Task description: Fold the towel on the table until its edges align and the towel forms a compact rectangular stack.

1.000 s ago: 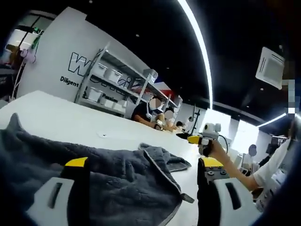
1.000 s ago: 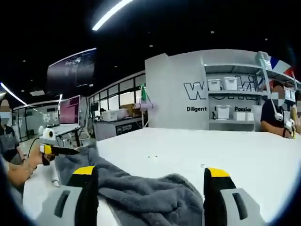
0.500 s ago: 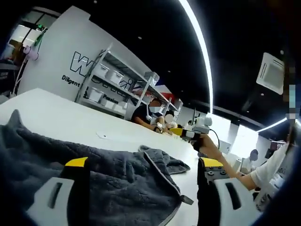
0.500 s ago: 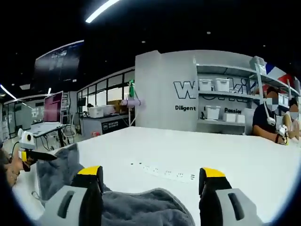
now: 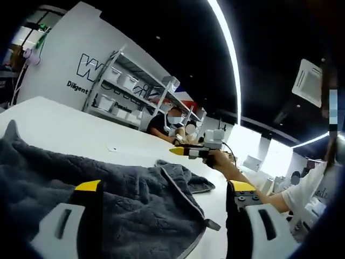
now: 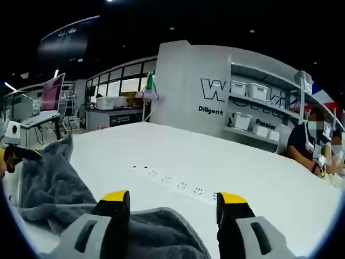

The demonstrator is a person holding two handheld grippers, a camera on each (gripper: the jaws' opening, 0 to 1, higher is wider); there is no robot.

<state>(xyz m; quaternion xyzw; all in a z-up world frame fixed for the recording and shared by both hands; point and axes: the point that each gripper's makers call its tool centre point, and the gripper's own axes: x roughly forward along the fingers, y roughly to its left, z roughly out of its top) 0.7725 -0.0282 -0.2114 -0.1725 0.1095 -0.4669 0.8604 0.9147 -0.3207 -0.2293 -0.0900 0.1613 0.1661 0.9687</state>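
One white table (image 5: 70, 129), long and wide, running to the far wall. One grey towel (image 5: 108, 205) on it, crumpled and unfolded; in the left gripper view it spreads from 9 to 6 o'clock, one hemmed corner with a loop tag at about 5 o'clock. In the right gripper view the same towel (image 6: 48, 183) lies from 9 to 6 o'clock.

One white power strip (image 6: 172, 183) lies flat on the table just past the towel.

Two grippers. Left gripper (image 5: 164, 189): jaws spread wide over the towel, nothing pinched between them. Right gripper (image 6: 173, 202): jaws parted, towel edge under and between them; whether they grip it cannot be told. In the left gripper view the right gripper (image 5: 188, 151) hangs above the table at 1 o'clock, its hand (image 5: 220, 159) behind it.
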